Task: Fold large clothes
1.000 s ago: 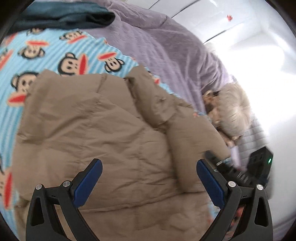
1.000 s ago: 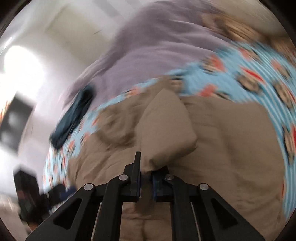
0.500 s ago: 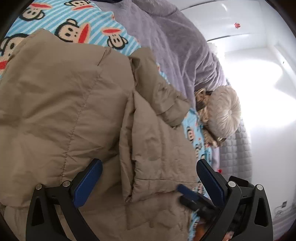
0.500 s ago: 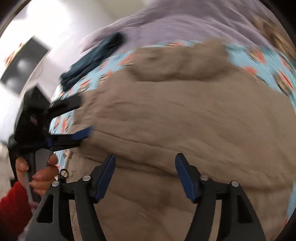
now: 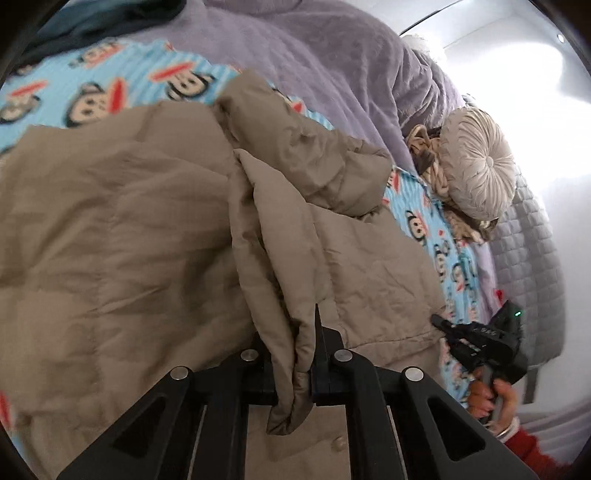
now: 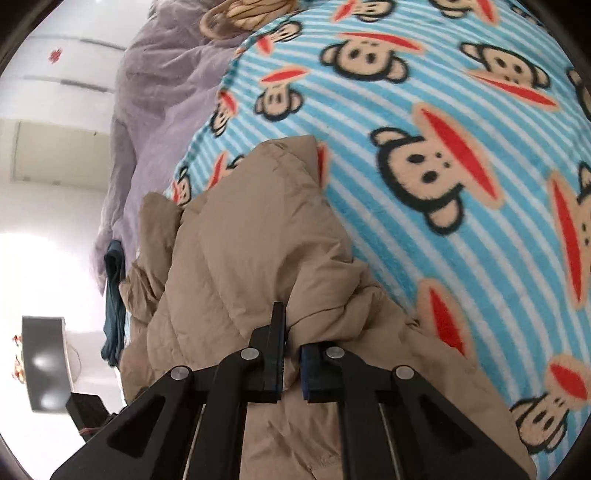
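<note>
A tan puffer jacket [image 5: 122, 236] lies spread on a blue striped monkey-print blanket [image 5: 122, 92]. My left gripper [image 5: 295, 354] is shut on a fold of the jacket near its lower middle. The jacket also shows in the right wrist view [image 6: 251, 258]. My right gripper [image 6: 291, 350] is shut on a bunched edge of it, over the blanket [image 6: 443, 155]. In the left wrist view the right gripper [image 5: 480, 343] shows at the jacket's right edge, held by a hand.
A purple quilt [image 5: 332, 66] lies beyond the blanket. A round cream cushion [image 5: 476, 170] and a grey quilted cover [image 5: 532, 266] sit at the right. A dark teal garment [image 5: 92, 18] lies at the far left; it also shows in the right wrist view [image 6: 112, 306].
Both grippers were open half a second ago and have closed on the jacket. The right gripper let go of the sleeve earlier and moved to the jacket's edge.
</note>
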The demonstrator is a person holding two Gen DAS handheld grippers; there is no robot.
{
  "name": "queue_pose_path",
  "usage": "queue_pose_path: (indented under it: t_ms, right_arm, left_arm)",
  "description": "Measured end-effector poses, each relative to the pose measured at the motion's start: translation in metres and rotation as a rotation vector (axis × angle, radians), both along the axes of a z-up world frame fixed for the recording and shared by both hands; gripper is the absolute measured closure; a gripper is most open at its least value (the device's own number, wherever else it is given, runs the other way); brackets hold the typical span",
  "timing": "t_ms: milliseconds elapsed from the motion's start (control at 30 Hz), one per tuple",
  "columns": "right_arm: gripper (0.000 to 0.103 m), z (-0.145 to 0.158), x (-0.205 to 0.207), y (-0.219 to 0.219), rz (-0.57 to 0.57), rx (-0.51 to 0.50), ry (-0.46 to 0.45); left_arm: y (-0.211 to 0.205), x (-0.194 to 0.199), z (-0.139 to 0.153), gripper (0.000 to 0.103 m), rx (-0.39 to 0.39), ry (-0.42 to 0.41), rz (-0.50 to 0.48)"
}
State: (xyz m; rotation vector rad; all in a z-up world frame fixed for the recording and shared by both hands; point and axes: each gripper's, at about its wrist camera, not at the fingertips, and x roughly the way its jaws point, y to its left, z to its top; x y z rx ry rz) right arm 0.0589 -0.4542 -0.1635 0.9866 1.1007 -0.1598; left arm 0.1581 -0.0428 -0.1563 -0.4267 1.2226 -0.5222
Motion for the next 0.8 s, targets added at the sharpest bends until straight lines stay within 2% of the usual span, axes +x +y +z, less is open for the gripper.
queue_pose_path:
  t_ms: [133,200,300,367,500,600,667,733,800]
  right_arm:
    - [0.096,-0.005,0.005,0.026,0.121,-0.058,0.008]
    - [0.096,-0.011,0.006,0.034,0.135,-0.057,0.016]
    - [0.096,-0.016,0.004,0.037,0.113,-0.052,0.021]
    - [0.096,-0.015,0.001,0.035,0.112,-0.053,0.018]
    - [0.095,-0.007,-0.003,0.035,0.147,-0.097,0.017]
    - [0.095,-0.007,0.000,0.039,0.151,-0.105,0.014]
    - [0.094,-0.008,0.000,0.038,0.147,-0.098,0.014]
    - [0.094,-0.008,0.001,0.039,0.144,-0.097,0.016]
    - [0.094,-0.007,0.001,0.039,0.152,-0.105,0.021]
  left_arm:
    - [0.023,-0.007,-0.024,0.092,0.066,0.060,0.042]
    - [0.032,-0.006,-0.033,0.089,0.061,0.083,0.062]
    - [0.041,-0.008,-0.025,0.088,0.096,0.084,0.082]
    - [0.049,-0.013,-0.011,0.088,0.144,0.063,0.088]
    - [0.064,-0.027,0.029,0.088,0.266,-0.037,0.126]
    - [0.061,-0.024,0.048,0.088,0.230,-0.074,0.115]
    - [0.043,-0.015,0.050,0.088,0.236,-0.088,0.078]
    - [0.019,-0.003,0.042,0.088,0.311,-0.109,0.059]
    - [0.002,0.011,0.023,0.088,0.411,-0.128,0.052]
